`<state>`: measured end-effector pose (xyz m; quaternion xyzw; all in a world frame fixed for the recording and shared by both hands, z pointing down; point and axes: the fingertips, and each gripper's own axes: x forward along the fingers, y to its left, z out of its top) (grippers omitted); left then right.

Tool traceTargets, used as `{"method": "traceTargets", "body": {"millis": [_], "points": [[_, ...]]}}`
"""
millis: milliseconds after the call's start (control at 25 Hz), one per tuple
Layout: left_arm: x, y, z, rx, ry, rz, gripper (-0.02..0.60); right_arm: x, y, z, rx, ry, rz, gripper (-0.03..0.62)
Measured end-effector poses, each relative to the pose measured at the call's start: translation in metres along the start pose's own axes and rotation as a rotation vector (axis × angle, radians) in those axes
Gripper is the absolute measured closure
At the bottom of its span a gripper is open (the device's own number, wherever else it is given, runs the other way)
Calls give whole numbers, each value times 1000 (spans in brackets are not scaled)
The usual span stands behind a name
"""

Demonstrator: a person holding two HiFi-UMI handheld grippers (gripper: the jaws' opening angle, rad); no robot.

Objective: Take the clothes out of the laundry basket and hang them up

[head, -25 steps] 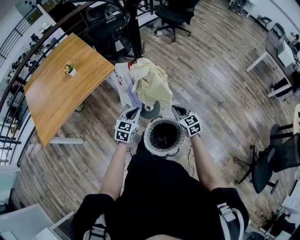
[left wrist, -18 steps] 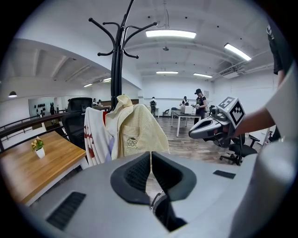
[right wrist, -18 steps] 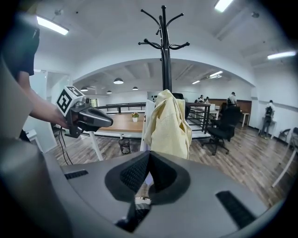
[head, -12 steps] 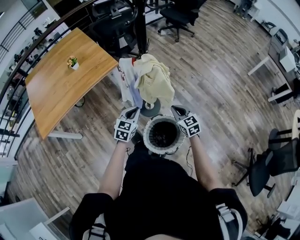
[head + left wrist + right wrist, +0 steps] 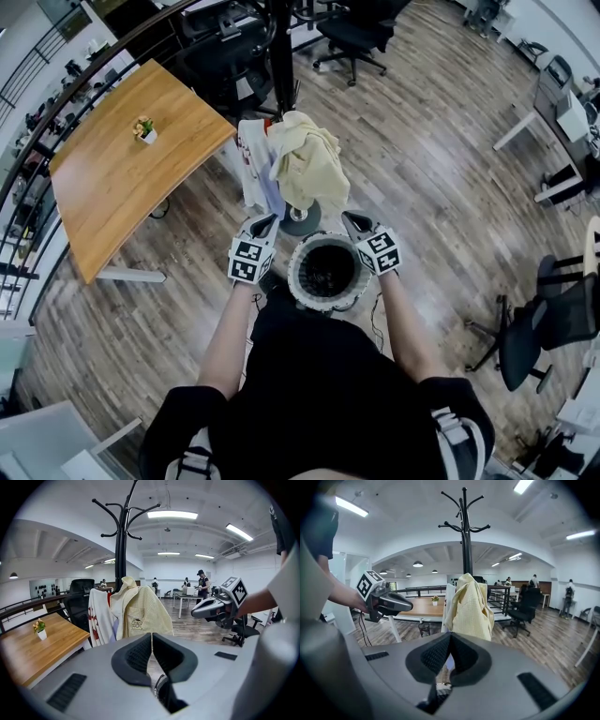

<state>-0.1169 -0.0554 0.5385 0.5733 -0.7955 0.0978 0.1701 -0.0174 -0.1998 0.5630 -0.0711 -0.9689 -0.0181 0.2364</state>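
Left gripper [image 5: 268, 223] sits just left of the white laundry basket [image 5: 302, 278], right gripper [image 5: 352, 221] just right. Both have jaws pressed together, nothing between. Basket interior dark. Beyond the basket, a yellow shirt [image 5: 309, 167] hangs on the black coat stand [image 5: 280, 58], with a white red-printed garment [image 5: 251, 161] at its left.

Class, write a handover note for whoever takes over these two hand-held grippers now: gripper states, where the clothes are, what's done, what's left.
Left hand-held gripper: shut, empty, left of the laundry basket.
Right hand-held gripper: shut, empty, right of it.
Done: yellow shirt and white garment hang on the coat rack.
Left: basket's inside is too dark to read; check it, hang anything found.
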Motion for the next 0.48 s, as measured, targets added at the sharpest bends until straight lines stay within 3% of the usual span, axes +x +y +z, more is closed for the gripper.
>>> {"method": "traceTargets", "body": {"millis": [480], "points": [[-12, 6, -6, -13, -6, 32, 552, 7, 11, 8, 1, -20, 40, 588]]}}
